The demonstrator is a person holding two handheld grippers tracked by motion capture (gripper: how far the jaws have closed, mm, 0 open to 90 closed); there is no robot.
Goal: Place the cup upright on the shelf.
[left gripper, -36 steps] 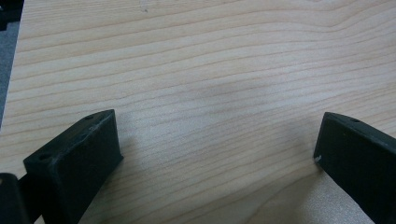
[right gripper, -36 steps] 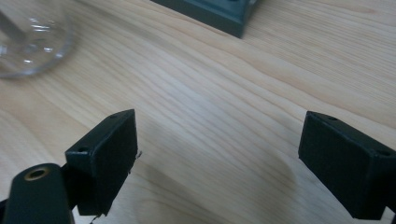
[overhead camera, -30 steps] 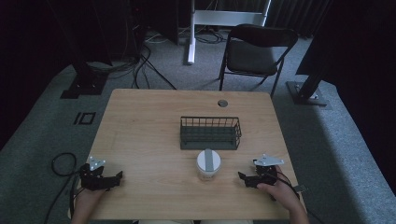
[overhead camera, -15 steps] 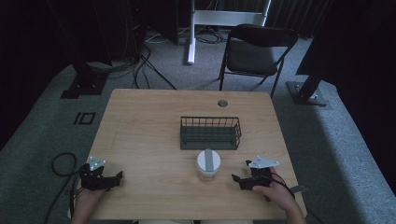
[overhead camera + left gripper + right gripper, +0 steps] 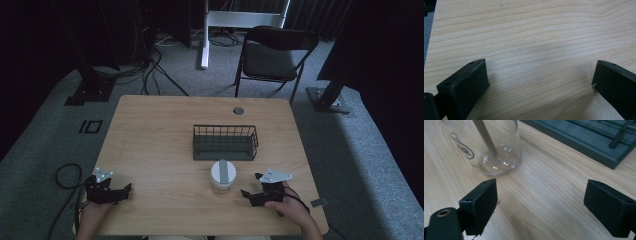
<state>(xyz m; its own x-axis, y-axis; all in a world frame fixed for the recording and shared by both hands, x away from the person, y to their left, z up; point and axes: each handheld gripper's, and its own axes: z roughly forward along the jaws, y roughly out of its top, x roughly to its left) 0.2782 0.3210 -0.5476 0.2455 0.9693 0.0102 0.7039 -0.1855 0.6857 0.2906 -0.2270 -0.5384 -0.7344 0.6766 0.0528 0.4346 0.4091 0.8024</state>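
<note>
On the light wooden table (image 5: 165, 140) we see a dark wire basket (image 5: 225, 142) at centre, with a clear glass jar with a pale lid (image 5: 222, 175) just at its 6 o'clock. The right gripper (image 5: 248, 195) (jaws wide, empty) has edged toward the jar from 4 o'clock, nothing between. The left gripper (image 5: 122, 191), also wide, stays at the 8 o'clock corner.

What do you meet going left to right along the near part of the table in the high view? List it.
Left gripper → clear cup → right gripper, held in the person's right hand. The wire basket sits farther back, above the cup.
</note>
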